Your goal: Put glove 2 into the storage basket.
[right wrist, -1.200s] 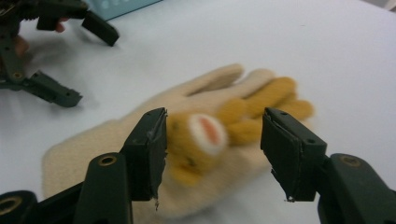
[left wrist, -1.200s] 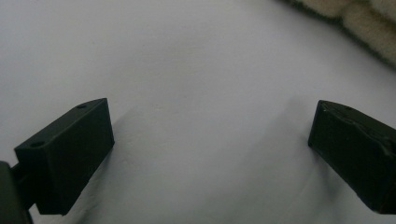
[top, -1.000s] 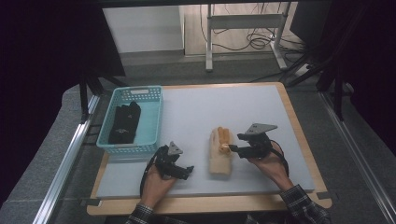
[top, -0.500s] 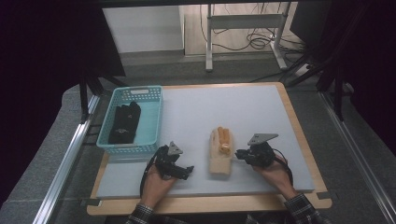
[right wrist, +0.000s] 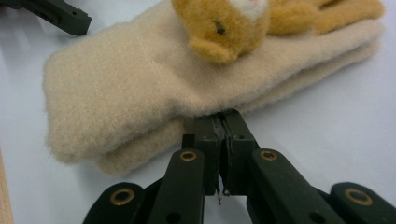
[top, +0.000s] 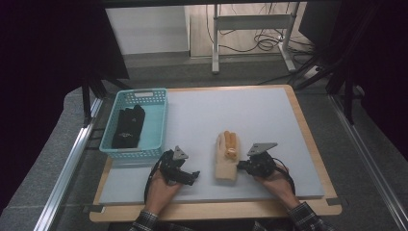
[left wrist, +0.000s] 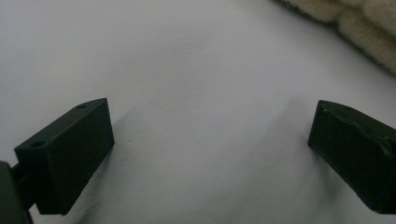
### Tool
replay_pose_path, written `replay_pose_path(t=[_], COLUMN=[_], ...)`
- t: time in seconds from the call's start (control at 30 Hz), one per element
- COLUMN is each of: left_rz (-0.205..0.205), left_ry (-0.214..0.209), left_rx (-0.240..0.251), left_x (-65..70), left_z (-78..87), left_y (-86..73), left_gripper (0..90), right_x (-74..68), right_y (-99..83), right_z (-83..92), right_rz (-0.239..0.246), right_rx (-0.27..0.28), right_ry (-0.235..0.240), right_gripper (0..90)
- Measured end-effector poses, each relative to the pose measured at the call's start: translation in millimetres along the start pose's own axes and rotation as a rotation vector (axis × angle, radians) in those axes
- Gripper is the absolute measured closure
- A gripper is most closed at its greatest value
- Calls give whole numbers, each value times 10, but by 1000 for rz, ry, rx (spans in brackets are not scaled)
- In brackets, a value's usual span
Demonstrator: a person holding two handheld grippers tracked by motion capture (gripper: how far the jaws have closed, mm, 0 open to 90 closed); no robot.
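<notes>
glove (top: 226,161): right of basket (top: 156,126), soft, light, floppy | right gripper (right wrist: 223,122): jaws just closed, tips at glove's edge, probably pinching 1 layer | left gripper (left wrist: 205,140): jaws apart, empty | grip: cuff edge

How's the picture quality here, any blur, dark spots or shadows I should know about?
High view: the table is evenly lit, the surroundings fall to near black. Left gripper view: the cream glove at the top corner is soft and out of focus, faint shadows beside the tool's jaws. Right gripper view: the glove's fleece is sharp, the near linkage slightly blurred.
</notes>
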State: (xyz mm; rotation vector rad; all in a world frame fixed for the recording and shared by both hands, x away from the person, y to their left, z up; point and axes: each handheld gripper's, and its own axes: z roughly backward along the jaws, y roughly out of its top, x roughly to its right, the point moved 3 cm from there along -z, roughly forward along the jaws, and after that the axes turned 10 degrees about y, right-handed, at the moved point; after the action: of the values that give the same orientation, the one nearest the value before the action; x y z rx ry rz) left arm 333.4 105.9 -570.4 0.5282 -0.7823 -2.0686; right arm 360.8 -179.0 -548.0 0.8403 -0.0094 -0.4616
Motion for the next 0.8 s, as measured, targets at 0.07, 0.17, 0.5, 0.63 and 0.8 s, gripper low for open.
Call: replay_pose_path(t=[0.07,0.17,0.5,0.63,0.8], left_rz=[-1,0,0,0,0], left_ry=[0,0,0,0,0], left_rx=[1,1,0,0,0], left_x=[0,0,0,0,-1], left_z=[0,0,1,1,1], left_y=[0,0,0,0,0], left_gripper=[4,5,5,5,5], right_x=[-11,-31,-110,-118,-111], right_y=[2,24,150,206,281], right_z=[-22,-55,-237,-308,-393], right_rz=[0,2,30,37,47], right_rx=[-3,-1,1,1,0], right_ry=[2,9,20,21,5], right_gripper=[852,852,838,835,831])
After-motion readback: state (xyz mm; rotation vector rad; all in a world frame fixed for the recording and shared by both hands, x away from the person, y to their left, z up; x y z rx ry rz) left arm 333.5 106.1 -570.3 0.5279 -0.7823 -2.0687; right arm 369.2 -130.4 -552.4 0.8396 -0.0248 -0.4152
